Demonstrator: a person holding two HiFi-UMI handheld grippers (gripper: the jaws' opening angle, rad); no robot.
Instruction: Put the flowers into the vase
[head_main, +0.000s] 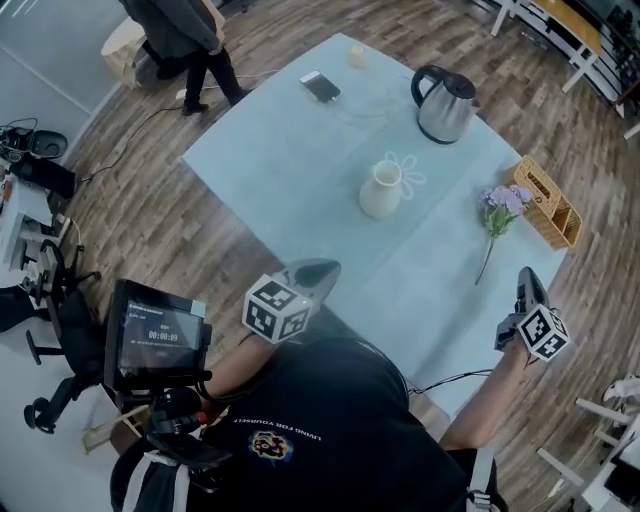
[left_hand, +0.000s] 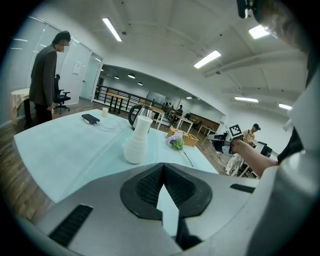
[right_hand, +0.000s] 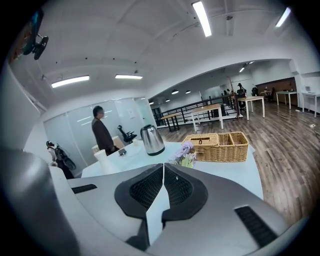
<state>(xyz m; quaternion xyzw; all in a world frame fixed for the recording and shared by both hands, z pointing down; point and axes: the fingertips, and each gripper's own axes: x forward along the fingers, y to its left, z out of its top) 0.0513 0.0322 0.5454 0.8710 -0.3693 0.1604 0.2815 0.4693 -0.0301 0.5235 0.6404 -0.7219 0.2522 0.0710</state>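
Left gripper (head_main: 325, 268) and right gripper (head_main: 527, 285) fingers are closed and empty, so reaching unopened risks nudging the slender-stemmed purple flowers (head_main: 498, 215) off the pale-blue bench (head_main: 280, 150).

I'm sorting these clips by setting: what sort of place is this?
Most likely an open-plan office or lab, not a home. It has strip ceiling lights, rows of desks across a wide wood-floored hall, and a wheeled office chair by a glass partition.

One table (head_main: 280, 160) — on it one vase (head_main: 381, 189), one flower bunch (head_main: 503, 205), one kettle (head_main: 443, 103), one basket (head_main: 547, 203), one phone (head_main: 320, 86) and one cup (head_main: 357, 57).
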